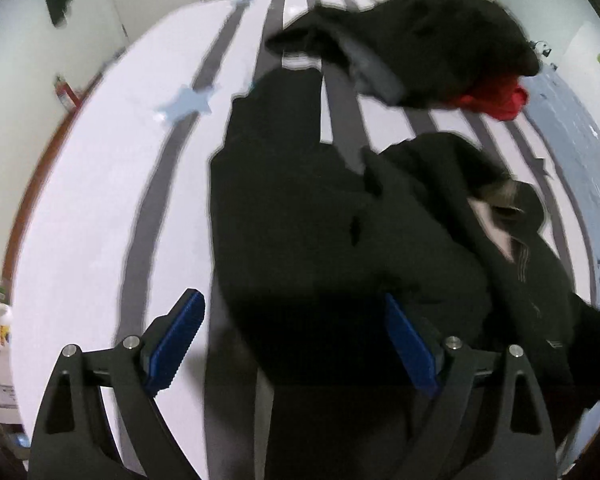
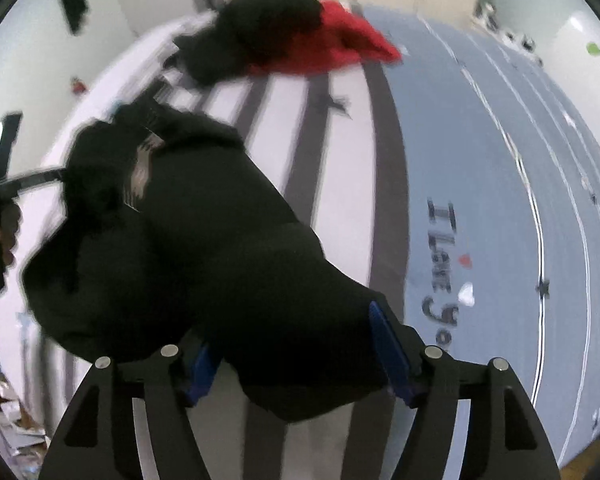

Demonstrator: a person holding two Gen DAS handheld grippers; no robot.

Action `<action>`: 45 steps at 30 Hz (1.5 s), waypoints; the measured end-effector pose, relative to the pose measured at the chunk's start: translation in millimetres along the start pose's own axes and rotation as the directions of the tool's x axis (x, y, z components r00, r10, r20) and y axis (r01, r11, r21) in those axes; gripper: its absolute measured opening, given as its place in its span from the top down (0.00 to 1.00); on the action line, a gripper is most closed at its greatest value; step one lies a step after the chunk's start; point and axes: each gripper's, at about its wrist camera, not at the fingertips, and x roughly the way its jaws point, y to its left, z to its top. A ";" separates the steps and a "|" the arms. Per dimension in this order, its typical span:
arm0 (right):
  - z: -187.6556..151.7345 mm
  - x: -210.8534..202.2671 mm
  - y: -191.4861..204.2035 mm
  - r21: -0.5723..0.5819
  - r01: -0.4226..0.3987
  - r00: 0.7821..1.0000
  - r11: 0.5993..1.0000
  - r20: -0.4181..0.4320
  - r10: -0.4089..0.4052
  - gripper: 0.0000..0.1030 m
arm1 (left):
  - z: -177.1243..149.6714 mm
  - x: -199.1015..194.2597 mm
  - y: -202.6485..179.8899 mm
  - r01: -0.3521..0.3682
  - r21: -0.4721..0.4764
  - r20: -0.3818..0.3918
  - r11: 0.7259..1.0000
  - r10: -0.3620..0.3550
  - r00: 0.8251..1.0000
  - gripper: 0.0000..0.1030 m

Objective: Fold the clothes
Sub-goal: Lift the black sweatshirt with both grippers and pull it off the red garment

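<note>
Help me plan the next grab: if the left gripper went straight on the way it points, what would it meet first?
Most likely the black garment lying between the open left gripper jaws, though blur makes depth uncertain.

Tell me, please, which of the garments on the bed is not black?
The red garment, bunched at the far end of the bed beside a black pile; the nearer garment by the grippers is black.

Two wrist fisheyes, both tipped steeply down over the bed (image 1: 100, 200).

The left view looks along its hand-held gripper (image 1: 296, 344) from close above the black garment (image 1: 320, 220). The right view, past its own hand-held gripper (image 2: 296, 356), faces the same way from further right. Both share the striped sheet, the garment and the far dark-and-red pile (image 2: 300, 40).
</note>
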 end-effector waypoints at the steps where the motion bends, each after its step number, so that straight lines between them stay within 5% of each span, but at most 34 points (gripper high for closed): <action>1: -2.3 10.2 -3.2 -0.001 0.020 1.000 1.000 -0.023 -0.020 0.36 | 0.9 5.2 2.1 0.036 -0.021 -0.006 0.999 -0.036 0.999 0.17; 3: -5.4 31.3 -11.6 0.012 0.051 0.997 0.999 -0.063 -0.051 0.37 | 4.0 16.8 8.2 0.112 -0.064 -0.018 0.992 -0.113 0.993 0.33; 5: -7.3 50.9 -21.2 0.037 0.067 0.993 0.997 -0.096 -0.063 0.39 | 3.9 18.4 7.9 0.143 -0.060 -0.033 0.988 -0.145 0.989 0.62; 8: -3.5 61.6 -40.5 0.145 -0.010 0.995 0.989 -0.101 0.025 0.82 | 3.8 0.3 7.0 0.179 -0.061 0.015 0.982 -0.178 0.984 0.79; 11: 3.9 43.5 -53.4 0.201 -0.053 0.997 0.978 -0.039 0.062 0.88 | 4.8 -31.7 13.2 0.221 -0.093 0.091 0.971 -0.213 0.973 0.82; 15: 18.0 -20.5 -67.4 0.193 -0.067 0.994 0.979 0.093 0.050 0.90 | -10.6 -121.7 40.7 0.233 -0.133 0.211 0.963 -0.203 0.956 0.83; 19: 41.9 -98.1 -95.7 0.207 -0.070 0.974 0.976 0.223 0.023 0.91 | -35.4 -208.0 82.5 0.226 -0.225 0.265 0.948 -0.164 0.950 0.83; 21: 54.9 -129.6 -112.3 0.213 -0.064 0.964 0.975 0.268 0.005 0.91 | -57.9 -243.8 100.3 0.196 -0.268 0.241 0.943 -0.131 0.962 0.83; 27: 83.8 -148.3 -131.7 0.178 -0.044 0.960 0.983 0.281 -0.008 0.91 | -88.5 -253.1 111.5 0.171 -0.329 0.183 0.929 -0.115 0.976 0.86; 31: 129.3 -121.8 -116.3 0.150 -0.070 0.962 0.986 0.272 0.027 0.93 | -52.2 -222.2 94.6 0.202 -0.322 0.239 0.925 -0.127 0.963 0.87; 34: 175.6 -118.8 -102.4 0.118 -0.083 0.950 0.990 0.310 0.042 0.94 | -1.3 -227.9 81.3 0.238 -0.272 0.332 0.933 -0.141 0.933 0.88; 37: 226.0 -159.6 -96.5 0.086 -0.096 0.905 0.992 0.423 0.051 0.94 | 55.6 -267.5 74.3 0.253 -0.202 0.467 0.946 -0.134 0.874 0.88; 39: 252.2 -201.5 -96.2 0.064 -0.081 0.853 0.995 0.520 0.036 0.94 | 81.0 -305.0 73.8 0.251 -0.149 0.561 0.956 -0.128 0.818 0.88; 41: 262.2 -244.5 -99.3 0.051 -0.063 0.796 0.997 0.605 0.019 0.94 | 87.6 -334.7 77.7 0.242 -0.120 0.613 0.963 -0.120 0.781 0.88; 43: 263.3 -278.9 -102.2 0.042 -0.044 0.745 0.998 0.667 0.005 0.94 | 75.9 -353.3 85.9 0.234 -0.120 0.630 0.965 -0.108 0.769 0.88; 45: 242.1 -294.2 -106.8 0.034 -0.022 0.724 0.999 0.690 -0.007 0.94 | 45.8 -355.5 95.7 0.217 -0.148 0.611 0.965 -0.083 0.787 0.88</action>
